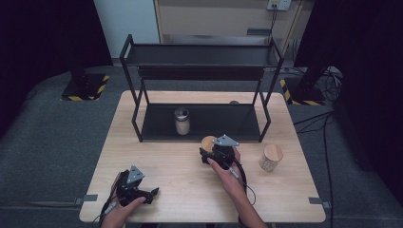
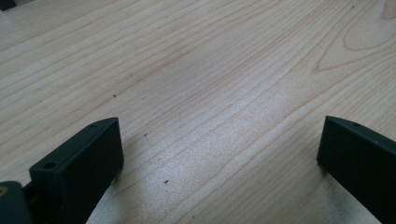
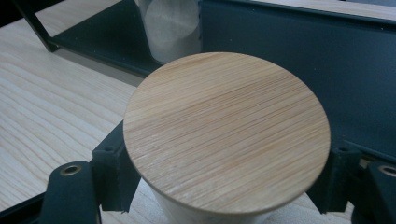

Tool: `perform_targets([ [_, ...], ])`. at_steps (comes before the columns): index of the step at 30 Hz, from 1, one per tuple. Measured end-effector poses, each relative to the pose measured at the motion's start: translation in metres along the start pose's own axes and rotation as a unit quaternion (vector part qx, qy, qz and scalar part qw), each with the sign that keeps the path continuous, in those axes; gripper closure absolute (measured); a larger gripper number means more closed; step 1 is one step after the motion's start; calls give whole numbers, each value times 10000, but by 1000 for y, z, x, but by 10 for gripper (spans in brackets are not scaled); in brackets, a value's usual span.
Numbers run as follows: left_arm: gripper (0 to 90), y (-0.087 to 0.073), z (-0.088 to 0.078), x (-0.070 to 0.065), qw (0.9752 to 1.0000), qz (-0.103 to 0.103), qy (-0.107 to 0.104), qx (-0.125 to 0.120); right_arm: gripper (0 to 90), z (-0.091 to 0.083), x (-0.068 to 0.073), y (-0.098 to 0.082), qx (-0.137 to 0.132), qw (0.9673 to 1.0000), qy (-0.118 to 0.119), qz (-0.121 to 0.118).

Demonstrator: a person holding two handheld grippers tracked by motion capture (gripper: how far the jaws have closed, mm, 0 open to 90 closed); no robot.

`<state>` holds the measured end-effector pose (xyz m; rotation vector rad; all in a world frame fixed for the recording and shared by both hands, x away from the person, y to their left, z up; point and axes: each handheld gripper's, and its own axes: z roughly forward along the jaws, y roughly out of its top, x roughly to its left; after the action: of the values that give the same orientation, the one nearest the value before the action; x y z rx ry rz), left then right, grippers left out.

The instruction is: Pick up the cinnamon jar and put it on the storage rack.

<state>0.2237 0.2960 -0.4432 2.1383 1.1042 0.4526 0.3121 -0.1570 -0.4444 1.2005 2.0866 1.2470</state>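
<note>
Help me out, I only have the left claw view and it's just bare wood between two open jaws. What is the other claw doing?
Observer: The right claw is closed on a jar with a wooden lid, jaws pressing its sides just under the lid.
Operator: Where on the table is that?
Observer: Just in front of the black rack, near the middle of the table.
Operator: Is anything on the rack?
Observer: One jar with a metal lid stands on its lower shelf.
Operator: Any other jars out?
Observer: A second wooden-lidded jar stands alone toward the table's right edge.
</note>
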Motion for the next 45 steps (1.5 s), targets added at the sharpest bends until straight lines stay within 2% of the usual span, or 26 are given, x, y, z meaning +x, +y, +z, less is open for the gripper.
perform_targets([
  [15, 0, 0, 0, 0, 10000, 4, 1, 1, 255, -16, 3, 13, -172, 9998, -110, -55],
  [30, 0, 0, 0, 0, 10000, -2, 0, 2, 256, -21, 9, 29, -193, 9997, -107, -117],
  [45, 0, 0, 0, 0, 10000, -5, 1, 2, 256, -23, 8, 42, -272, 9994, -192, -100],
])
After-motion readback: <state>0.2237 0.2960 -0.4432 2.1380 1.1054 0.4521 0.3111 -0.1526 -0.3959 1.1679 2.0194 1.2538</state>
